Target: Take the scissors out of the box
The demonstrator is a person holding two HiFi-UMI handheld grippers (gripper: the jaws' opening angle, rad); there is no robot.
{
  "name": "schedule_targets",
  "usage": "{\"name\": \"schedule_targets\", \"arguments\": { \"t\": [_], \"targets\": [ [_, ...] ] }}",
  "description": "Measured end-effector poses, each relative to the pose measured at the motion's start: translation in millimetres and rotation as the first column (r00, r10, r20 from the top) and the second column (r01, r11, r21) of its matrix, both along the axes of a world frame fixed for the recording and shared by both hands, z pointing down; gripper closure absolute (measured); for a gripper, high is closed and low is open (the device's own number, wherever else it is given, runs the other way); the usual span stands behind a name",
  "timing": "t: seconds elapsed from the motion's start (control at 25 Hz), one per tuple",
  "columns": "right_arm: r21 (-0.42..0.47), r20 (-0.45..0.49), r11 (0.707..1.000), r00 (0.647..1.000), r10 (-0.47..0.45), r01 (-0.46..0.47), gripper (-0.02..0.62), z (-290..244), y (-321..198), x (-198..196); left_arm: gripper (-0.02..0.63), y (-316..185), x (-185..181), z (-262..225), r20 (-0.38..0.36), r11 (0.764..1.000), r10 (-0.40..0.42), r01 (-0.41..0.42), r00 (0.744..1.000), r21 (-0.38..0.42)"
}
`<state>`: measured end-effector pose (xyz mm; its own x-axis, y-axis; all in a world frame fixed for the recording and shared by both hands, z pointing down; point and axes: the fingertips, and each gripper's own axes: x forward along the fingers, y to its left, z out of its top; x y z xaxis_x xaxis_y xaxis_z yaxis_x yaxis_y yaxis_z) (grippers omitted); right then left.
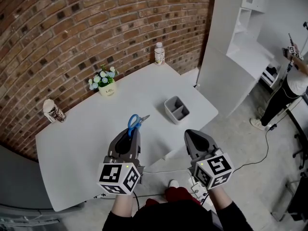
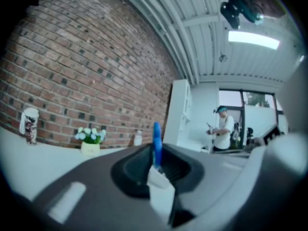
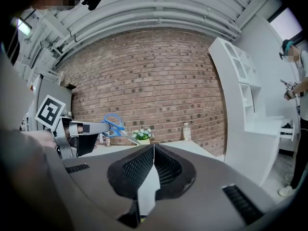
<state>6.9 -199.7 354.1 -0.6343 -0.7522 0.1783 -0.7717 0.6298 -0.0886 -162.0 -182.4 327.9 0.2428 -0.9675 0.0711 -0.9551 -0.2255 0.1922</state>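
Note:
My left gripper [image 1: 131, 134] is shut on the blue-handled scissors [image 1: 134, 121] and holds them in the air over the near part of the white table [image 1: 72, 138]. Their blades point toward the grey box [image 1: 176, 109], which stands on the table to the right. In the left gripper view the blue handle [image 2: 156, 144] stands upright between the jaws. In the right gripper view the scissors [image 3: 113, 125] stick out of the left gripper [image 3: 91, 128]. My right gripper [image 1: 194, 135] hangs off the table's near right edge, jaws shut together [image 3: 153, 150] with nothing in them.
A flower pot [image 1: 107, 83], a white bottle [image 1: 159, 53] and a printed cup [image 1: 53, 111] stand along the brick wall. A white shelf unit [image 1: 240, 37] rises at the right, with a person [image 1: 294, 83] beyond it. A cable [image 1: 250, 162] lies on the floor.

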Motion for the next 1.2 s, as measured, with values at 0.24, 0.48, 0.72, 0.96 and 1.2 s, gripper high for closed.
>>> {"name": "schedule_targets", "arguments": {
  "t": [0.24,0.48,0.72,0.96,1.2],
  "targets": [
    [0.018,-0.002,1.0,1.0,-0.011,0.011,0.586,-5,20,-15,0.561,25,-19,-1,0.0,1.0,-0.016,0.016,1.0,0.008],
    [0.027,-0.002,0.999,1.0,-0.025,0.025,0.586,-9,41,-34,0.561,50,-37,-2,0.001,1.0,-0.028,0.028,1.0,0.008],
    [0.02,0.003,0.999,0.999,-0.051,0.051,0.587,-5,63,-51,0.561,77,-50,0,0.004,0.999,-0.042,0.042,0.999,0.005],
    [0.02,0.001,0.997,0.997,-0.075,0.075,0.587,-5,85,-68,0.561,103,-63,3,0.002,0.999,-0.054,0.054,0.999,0.0],
    [0.023,0.006,0.995,0.996,-0.093,0.093,0.586,-7,106,-82,0.561,127,-72,8,0.006,0.998,-0.06,0.06,0.998,-0.01]
  ]
}}
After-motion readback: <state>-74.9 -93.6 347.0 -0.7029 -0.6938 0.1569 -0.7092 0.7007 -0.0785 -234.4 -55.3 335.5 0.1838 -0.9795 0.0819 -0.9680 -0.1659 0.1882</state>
